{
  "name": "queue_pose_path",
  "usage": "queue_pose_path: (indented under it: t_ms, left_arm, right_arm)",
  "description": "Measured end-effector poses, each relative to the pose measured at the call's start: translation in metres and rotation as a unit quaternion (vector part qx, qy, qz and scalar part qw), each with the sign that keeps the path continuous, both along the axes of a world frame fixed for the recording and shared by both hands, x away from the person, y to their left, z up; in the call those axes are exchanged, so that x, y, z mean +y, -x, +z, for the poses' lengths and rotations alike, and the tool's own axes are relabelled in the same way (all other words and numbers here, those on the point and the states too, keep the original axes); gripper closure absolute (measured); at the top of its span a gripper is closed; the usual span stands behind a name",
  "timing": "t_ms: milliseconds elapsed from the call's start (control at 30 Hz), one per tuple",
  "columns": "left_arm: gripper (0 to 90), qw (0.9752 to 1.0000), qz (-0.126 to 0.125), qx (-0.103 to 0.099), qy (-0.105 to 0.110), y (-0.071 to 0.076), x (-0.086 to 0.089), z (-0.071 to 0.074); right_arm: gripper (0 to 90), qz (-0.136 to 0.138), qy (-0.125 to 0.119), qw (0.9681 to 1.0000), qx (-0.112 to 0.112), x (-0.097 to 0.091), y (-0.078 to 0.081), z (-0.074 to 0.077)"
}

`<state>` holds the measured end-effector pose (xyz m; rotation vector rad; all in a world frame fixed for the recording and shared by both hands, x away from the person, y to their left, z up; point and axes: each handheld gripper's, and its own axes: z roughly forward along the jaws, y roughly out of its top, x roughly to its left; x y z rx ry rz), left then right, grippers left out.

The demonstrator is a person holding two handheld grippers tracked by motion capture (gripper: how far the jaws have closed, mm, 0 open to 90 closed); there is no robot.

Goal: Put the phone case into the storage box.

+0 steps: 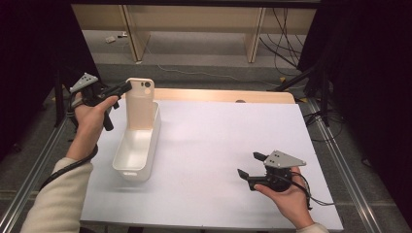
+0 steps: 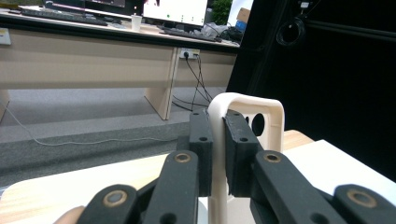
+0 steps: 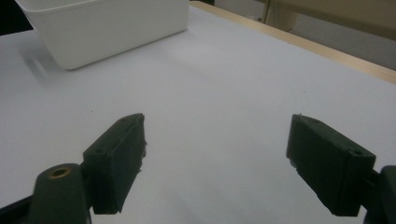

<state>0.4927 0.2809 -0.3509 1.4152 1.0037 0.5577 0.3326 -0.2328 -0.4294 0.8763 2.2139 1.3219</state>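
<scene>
Left tool is clamped on the top edge of the cream phone case, jaws pinching its rim from the side. The case stands upright, its lower end down inside the white bin just below that tool. Right tool rests low over the bench, jaws wide apart, nothing between them, well apart from the bin.

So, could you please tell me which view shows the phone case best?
The high view: the phone case shows whole, upright in the white bin, pinched by the left gripper. The left gripper view shows just its top edge and camera cutout, clamped between the pads. The right gripper view shows the bin alone.
</scene>
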Motion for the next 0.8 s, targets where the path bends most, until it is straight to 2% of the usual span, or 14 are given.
queue_pose_path:
  t_ms: [367,433,700,800]
  left_arm:
    - [82.7,0.9999,0.004,0.008,-0.009,-0.007,0.002,-0.004]
    - [82.7,0.9999,0.006,0.009,-0.008,-0.008,0.003,-0.005]
    - [82.6,0.9998,0.008,0.014,-0.012,-0.011,0.004,-0.009]
    - [82.6,0.9998,0.008,0.016,-0.011,-0.012,0.004,-0.011]
  right_arm:
    - [20.9,0.0,-0.002,1.0,-0.001,-0.001,0.0,0.001]
    - [20.9,-0.001,0.001,1.0,0.008,-0.001,0.001,0.002]
    - [21.0,-0.001,-0.004,1.0,0.002,0.0,0.001,0.001]
    - [21.0,-0.002,0.002,1.0,0.006,-0.001,0.001,0.001]
